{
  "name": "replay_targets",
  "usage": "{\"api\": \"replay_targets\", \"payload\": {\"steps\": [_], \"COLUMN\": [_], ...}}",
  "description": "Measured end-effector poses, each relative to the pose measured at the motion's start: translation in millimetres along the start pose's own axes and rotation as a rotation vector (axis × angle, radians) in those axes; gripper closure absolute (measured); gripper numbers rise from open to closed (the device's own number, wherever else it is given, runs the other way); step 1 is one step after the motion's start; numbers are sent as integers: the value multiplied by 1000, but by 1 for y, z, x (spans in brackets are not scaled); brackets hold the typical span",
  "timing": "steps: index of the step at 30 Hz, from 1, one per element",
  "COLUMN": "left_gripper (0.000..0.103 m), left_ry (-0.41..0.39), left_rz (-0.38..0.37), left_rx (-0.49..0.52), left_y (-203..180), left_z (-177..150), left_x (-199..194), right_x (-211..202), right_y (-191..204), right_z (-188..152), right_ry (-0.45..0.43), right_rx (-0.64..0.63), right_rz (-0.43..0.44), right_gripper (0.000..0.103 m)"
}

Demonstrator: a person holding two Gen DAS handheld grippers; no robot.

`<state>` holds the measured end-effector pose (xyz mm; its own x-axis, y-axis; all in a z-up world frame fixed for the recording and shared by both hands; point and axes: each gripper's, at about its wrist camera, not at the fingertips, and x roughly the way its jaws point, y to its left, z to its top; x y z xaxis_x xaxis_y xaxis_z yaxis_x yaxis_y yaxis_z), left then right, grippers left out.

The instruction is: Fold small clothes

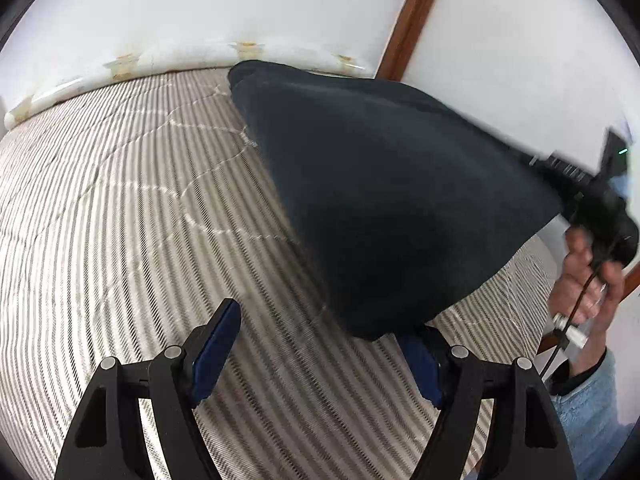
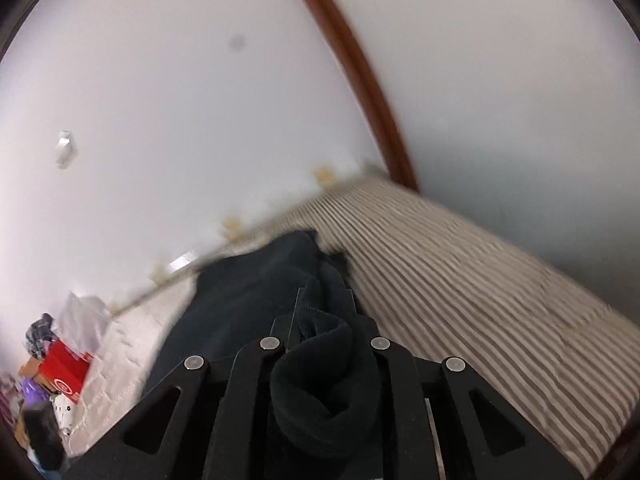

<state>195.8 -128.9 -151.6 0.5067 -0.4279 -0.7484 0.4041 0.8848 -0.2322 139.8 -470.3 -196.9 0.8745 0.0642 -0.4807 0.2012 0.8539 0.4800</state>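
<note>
A dark navy garment (image 1: pixel 384 184) hangs stretched and blurred above the striped bed cover (image 1: pixel 120 200). In the left wrist view its right corner is held up by my right gripper (image 1: pixel 560 188), which a hand (image 1: pixel 592 280) carries. My left gripper (image 1: pixel 320 328) stands open below the cloth. The garment's lowest fold hides the tip of its right finger, and neither pad presses on the fabric. In the right wrist view my right gripper (image 2: pixel 326 304) is shut on a bunched roll of the dark garment (image 2: pixel 248 296), which trails forward onto the bed.
A white wall with a brown wooden strip (image 1: pixel 412 16) runs behind the bed. Past the bed's left side sit a red box (image 2: pixel 64 372), a plastic bag (image 2: pixel 84 320) and other clutter. A light blue sleeve (image 1: pixel 592 408) shows at the right.
</note>
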Motion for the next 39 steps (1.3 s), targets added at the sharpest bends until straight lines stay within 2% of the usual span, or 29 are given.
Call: {"api": "replay_targets", "payload": {"steps": [3, 4, 5, 8, 10, 12, 15, 17, 20, 23, 27, 29, 39], "left_gripper": [28, 29, 30, 38, 50, 60, 65, 69, 76, 82, 85, 85, 86], "left_ry": [-29, -30, -34, -36, -44, -39, -46, -51, -66, -102, -113, -128, -172], "left_rz": [40, 53, 55, 61, 65, 55, 75, 60, 48, 59, 66, 73, 225], "left_rx": [30, 35, 34, 38, 51, 53, 42, 28, 5, -10, -85, -121, -248], "left_y": [-9, -12, -15, -24, -31, -31, -35, -33, -27, -22, 4, 23, 115], "left_z": [3, 5, 7, 10, 12, 13, 16, 17, 15, 15, 20, 21, 5], "left_x": [0, 1, 1, 2, 6, 6, 8, 5, -3, -12, -27, -37, -87], "right_x": [7, 5, 1, -10, -11, -3, 11, 15, 18, 22, 36, 45, 97], "right_y": [-4, -4, -4, -5, -3, -2, -3, -1, 7, 14, 29, 48, 165], "right_z": [-11, -14, -16, -23, -25, -29, -30, -28, -26, -25, -22, -22, -39], "right_ry": [44, 45, 42, 40, 51, 72, 104, 108, 104, 105, 140, 152, 230], "right_rx": [-17, -30, -42, -65, -91, -104, -104, -101, -101, -99, -53, -69, -183], "right_rz": [-23, -40, -63, -107, -120, -133, -136, -102, -117, -120, -56, -41, 99], "right_gripper": [86, 81, 73, 56, 53, 53, 56, 79, 84, 86, 87, 88, 88]}}
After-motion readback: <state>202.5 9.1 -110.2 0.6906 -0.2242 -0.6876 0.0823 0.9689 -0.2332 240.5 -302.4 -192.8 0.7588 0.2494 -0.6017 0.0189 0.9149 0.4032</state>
